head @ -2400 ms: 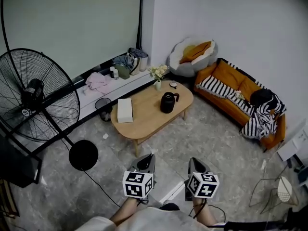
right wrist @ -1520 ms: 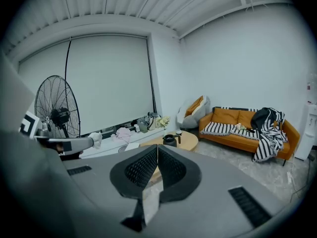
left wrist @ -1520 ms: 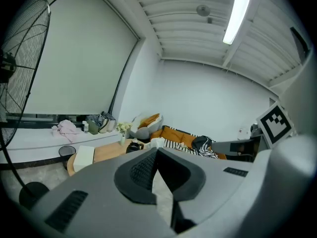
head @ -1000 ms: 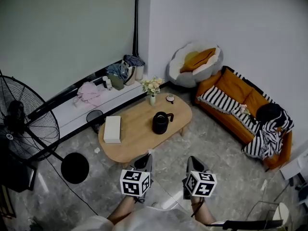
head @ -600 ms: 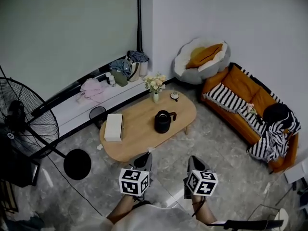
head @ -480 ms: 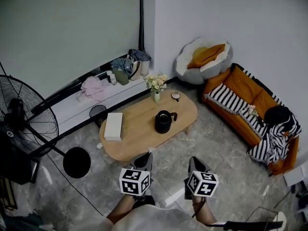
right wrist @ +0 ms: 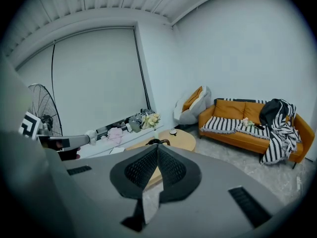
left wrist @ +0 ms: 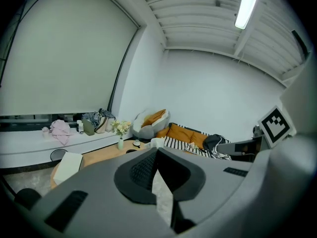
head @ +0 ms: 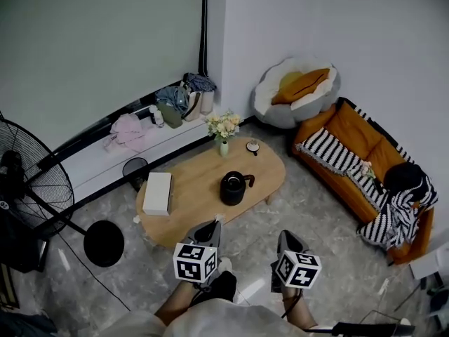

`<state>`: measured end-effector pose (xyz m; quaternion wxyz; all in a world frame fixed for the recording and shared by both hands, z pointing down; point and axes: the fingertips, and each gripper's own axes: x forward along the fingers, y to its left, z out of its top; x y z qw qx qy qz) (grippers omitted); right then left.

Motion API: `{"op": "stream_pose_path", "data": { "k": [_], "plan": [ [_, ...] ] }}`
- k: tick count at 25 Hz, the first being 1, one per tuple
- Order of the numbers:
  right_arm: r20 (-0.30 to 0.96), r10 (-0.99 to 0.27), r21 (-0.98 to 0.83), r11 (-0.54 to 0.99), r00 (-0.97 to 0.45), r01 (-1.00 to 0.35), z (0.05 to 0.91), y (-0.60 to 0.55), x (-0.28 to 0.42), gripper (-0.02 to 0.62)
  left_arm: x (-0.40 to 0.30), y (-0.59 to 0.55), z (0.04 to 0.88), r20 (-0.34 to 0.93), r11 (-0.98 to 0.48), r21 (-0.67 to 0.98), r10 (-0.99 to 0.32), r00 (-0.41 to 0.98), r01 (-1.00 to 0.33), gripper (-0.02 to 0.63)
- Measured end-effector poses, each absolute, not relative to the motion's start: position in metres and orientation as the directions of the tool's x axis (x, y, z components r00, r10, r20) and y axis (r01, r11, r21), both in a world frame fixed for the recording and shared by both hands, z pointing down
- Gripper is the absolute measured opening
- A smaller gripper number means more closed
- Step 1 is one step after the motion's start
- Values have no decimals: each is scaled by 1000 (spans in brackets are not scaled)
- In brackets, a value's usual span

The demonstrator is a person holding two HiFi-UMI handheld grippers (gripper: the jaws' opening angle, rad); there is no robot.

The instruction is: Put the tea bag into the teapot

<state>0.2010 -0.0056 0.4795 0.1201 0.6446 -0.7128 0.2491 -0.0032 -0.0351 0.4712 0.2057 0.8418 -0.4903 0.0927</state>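
Note:
The black teapot [head: 232,188] stands near the middle of the oval wooden table [head: 189,220]. In the right gripper view the teapot [right wrist: 154,142] peeks just over the jaws. I cannot make out a tea bag; a small round dish [head: 252,146] lies at the table's far end. My left gripper [head: 213,224] and right gripper [head: 282,234] are held side by side over the floor, short of the table's near edge. Both are shut with nothing between the jaws, as the left gripper [left wrist: 157,150] and right gripper [right wrist: 157,147] views show.
A white box [head: 157,192] lies on the table's left part, and a vase of flowers [head: 223,129] stands at its far edge. A standing fan [head: 28,202] is at the left, with an orange sofa [head: 358,156] at the right. A bin [head: 133,168] and a low ledge with clothes [head: 130,130] lie behind the table.
The table and teapot have drawn a little nearer and shifted left in the head view as the person steps forward. Both grippers stay shut and level.

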Motion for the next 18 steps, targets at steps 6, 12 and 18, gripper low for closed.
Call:
{"op": "stream_pose_path", "data": {
  "k": [6,12,18],
  "plan": [
    [485,-864,-183,50,-134,-982,472,-63,217,34,12,-96,470,335,-428,276,-797,503,-861,17],
    [470,-873,-172,55,-131,-983,459,-121,230,34,23,-152,465,322,-419,287,-805,499,-861,17],
    [473,-865,-174,94,-167,-980,463,-170,222,34,22,-196,470,323,-400,291,-814,483,-869,17]
  ]
}}
